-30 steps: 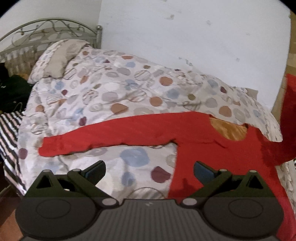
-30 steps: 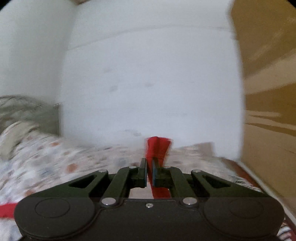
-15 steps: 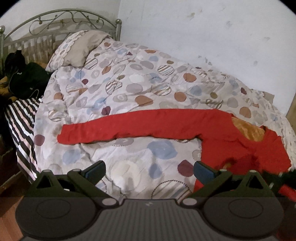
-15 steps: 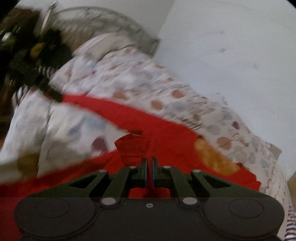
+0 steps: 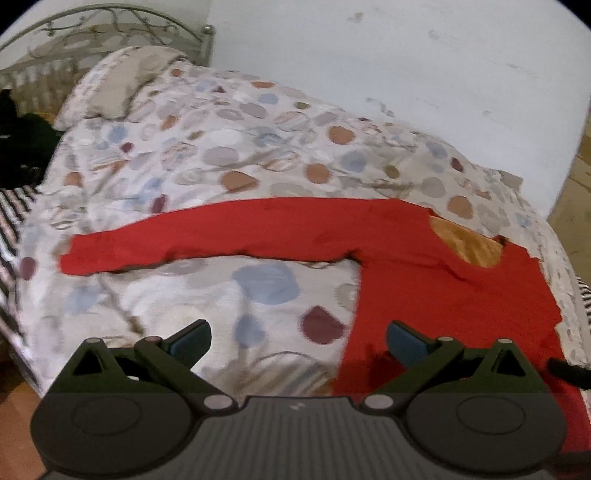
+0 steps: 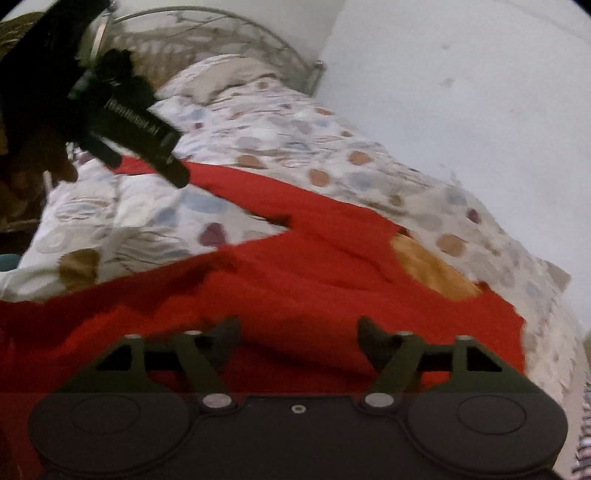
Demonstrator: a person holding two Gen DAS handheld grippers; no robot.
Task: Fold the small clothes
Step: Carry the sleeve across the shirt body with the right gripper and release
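A red long-sleeved top (image 5: 436, 266) with an orange inner collar lies on the spotted duvet (image 5: 229, 155). One sleeve (image 5: 207, 236) stretches out to the left. My left gripper (image 5: 298, 338) is open and empty, low over the duvet by the top's left edge. My right gripper (image 6: 299, 338) is open and empty, just above the top's body (image 6: 295, 280). The left gripper's body (image 6: 133, 125) shows at the upper left of the right wrist view.
A pillow (image 5: 122, 85) and a metal headboard (image 5: 96, 18) are at the far end. A white wall (image 5: 406, 55) runs along the far side. Dark items (image 5: 22, 144) and striped fabric (image 5: 11, 206) lie at the left.
My right gripper has opened and let go of the red fabric it held, which now lies folded over the body. The left gripper shifted slightly toward the top.
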